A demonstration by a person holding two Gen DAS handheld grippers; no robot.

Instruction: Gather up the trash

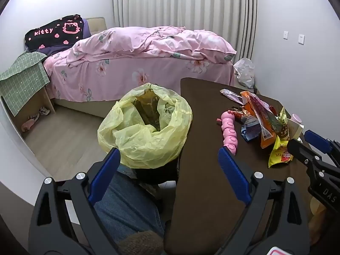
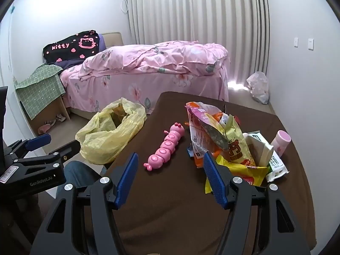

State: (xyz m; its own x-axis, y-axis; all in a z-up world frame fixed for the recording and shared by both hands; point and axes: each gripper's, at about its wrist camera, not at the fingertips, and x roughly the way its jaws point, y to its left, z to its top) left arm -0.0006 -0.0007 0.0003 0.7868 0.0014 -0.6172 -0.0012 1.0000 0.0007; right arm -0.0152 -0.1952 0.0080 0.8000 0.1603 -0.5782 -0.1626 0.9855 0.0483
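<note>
A heap of snack wrappers [image 1: 263, 125] [image 2: 223, 140], orange, yellow and white, lies on the right part of the brown table [image 1: 201, 180] [image 2: 170, 212]. Beside the table's left edge stands a bin lined with a yellow bag [image 1: 146, 131] [image 2: 106, 140], its mouth open. My left gripper [image 1: 169, 153] [image 2: 60, 142] hovers open just short of the bag, holding nothing. My right gripper [image 2: 170, 157] [image 1: 301, 139] is open over the table in front of the heap; its right finger [image 2: 214, 178] is near a yellow wrapper, with nothing between the pads.
A pink caterpillar toy [image 1: 228, 131] [image 2: 165, 150] lies left of the wrappers, and a pink cup [image 2: 282, 142] stands at their right. Behind are a pink bed [image 1: 138, 63], a nightstand under a green cloth [image 1: 21, 80] and a white plastic bag [image 2: 259, 87] on the floor. A jeans-clad leg [image 1: 127, 208] is below the bin.
</note>
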